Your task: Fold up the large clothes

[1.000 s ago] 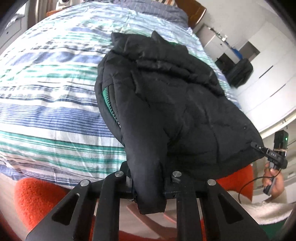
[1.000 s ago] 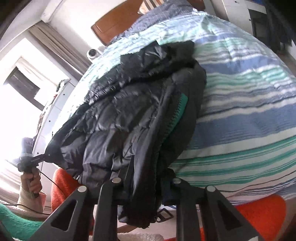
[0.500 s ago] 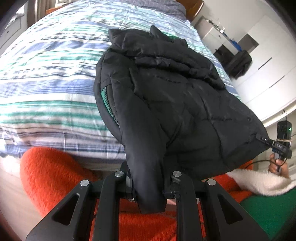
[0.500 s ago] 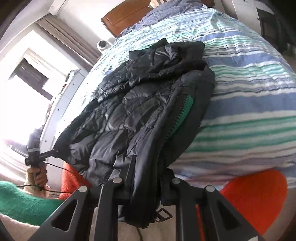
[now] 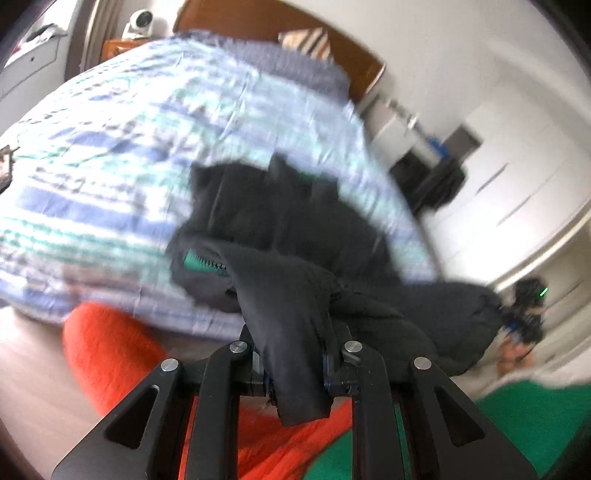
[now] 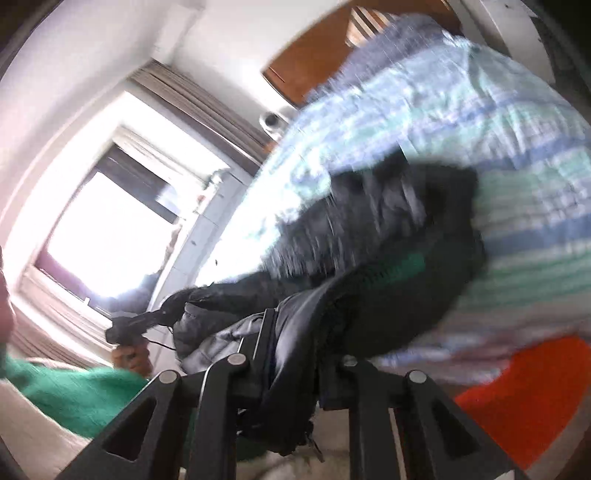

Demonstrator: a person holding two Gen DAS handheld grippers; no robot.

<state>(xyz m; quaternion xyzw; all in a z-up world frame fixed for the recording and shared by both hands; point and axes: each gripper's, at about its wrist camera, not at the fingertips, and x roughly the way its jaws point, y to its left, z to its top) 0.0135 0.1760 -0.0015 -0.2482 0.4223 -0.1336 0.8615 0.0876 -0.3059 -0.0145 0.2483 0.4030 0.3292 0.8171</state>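
A black padded jacket with a green zip lining lies over the near part of a striped bed. My left gripper is shut on the jacket's near hem, which hangs out below the jaws. In the right wrist view my right gripper is shut on the jacket at its other hem corner. The hem sags in a span between the two grippers, lifted off the bed. Each view shows the other gripper far off at the fabric's end, held by a hand. Both views are blurred.
The bed has a wooden headboard and a pillow at the far end. White wardrobes stand on the right, a bright window on the other side. An orange rug and green fabric lie below the bed's near edge.
Both grippers have risen and tipped up with the hem still pinched, pulling the jacket's near edge off the bed. More of the room and headboard shows now, and the pictures have blurred.
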